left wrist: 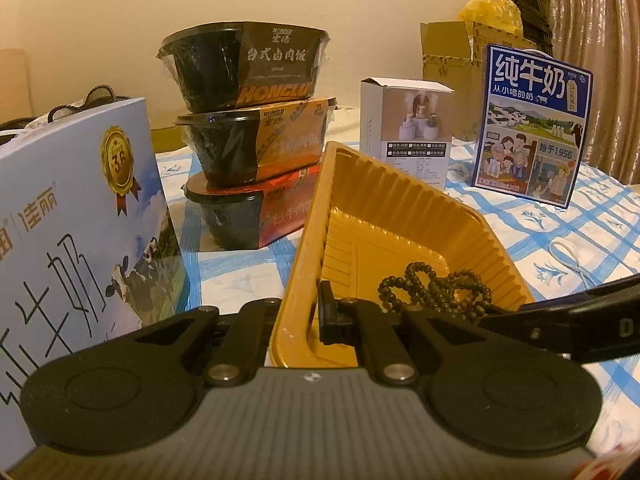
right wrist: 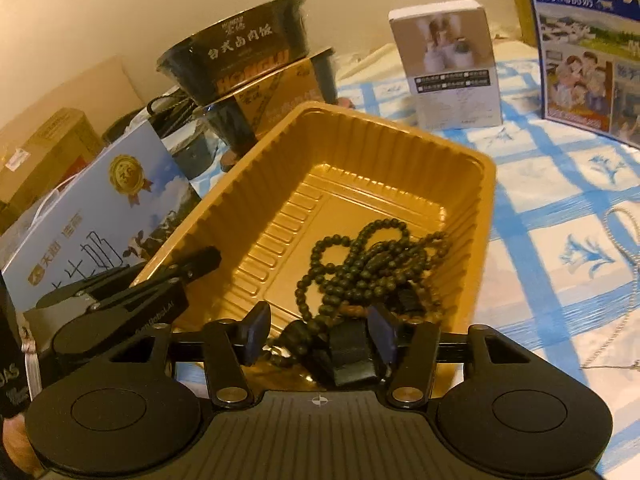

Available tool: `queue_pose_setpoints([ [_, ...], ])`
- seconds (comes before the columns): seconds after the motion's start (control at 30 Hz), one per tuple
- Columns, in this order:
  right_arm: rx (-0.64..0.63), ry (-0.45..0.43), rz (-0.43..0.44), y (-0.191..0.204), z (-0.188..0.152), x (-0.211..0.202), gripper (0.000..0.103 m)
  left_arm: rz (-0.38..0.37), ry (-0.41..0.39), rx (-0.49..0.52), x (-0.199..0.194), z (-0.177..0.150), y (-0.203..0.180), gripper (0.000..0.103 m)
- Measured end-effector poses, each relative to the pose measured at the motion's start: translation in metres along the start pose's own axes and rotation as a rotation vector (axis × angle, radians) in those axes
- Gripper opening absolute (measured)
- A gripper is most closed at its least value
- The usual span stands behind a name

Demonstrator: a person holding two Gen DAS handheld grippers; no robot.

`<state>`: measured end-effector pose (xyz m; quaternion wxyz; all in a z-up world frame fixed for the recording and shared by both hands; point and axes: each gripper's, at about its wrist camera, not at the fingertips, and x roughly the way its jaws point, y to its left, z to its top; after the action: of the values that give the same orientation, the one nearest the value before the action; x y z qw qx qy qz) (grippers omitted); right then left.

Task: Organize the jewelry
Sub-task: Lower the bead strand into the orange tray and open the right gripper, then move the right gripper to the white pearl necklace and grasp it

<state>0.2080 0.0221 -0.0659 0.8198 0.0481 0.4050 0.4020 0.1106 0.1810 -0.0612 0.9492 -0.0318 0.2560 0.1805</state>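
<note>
- 1 gold tray [right wrist: 486,184]
- 1 dark bead strand [right wrist: 360,256], heaped in tray
- 1 pale cord [left wrist: 570,258] on cloth
- 3 stacked meal bowls [left wrist: 256,136]
- 2 milk cartons [left wrist: 532,128], 1 per side
- 1 white box [left wrist: 404,132]
- 1 cardboard box [left wrist: 448,54] at back
- 2 tongs [right wrist: 316,336]

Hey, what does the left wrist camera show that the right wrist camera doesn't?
Only the left wrist view: the bottom, red-labelled bowl of the stack, an open cardboard box with a yellow bag, and a curtain. The left tool is shut on the tray's near rim.

Only the right wrist view: a brown carton at far left, and the right tool, open over the beads.

Both: the gold tray holding dark beads, a white cord on the checked cloth, and the milk boxes.
</note>
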Motion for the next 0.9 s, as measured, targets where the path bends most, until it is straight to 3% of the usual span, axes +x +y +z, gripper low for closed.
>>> queue_pose_setpoints([
  [0.23,-0.003,-0.018,-0.059,-0.012,-0.007,-0.017,0.055,0.003,0.0,0.004,0.0,0.0,-0.001,0.007],
  [0.9,0.064,-0.033,-0.127,-0.056,-0.023,-0.046,0.055,0.011,0.003,0.019,0.0,0.0,-0.002,0.007],
])
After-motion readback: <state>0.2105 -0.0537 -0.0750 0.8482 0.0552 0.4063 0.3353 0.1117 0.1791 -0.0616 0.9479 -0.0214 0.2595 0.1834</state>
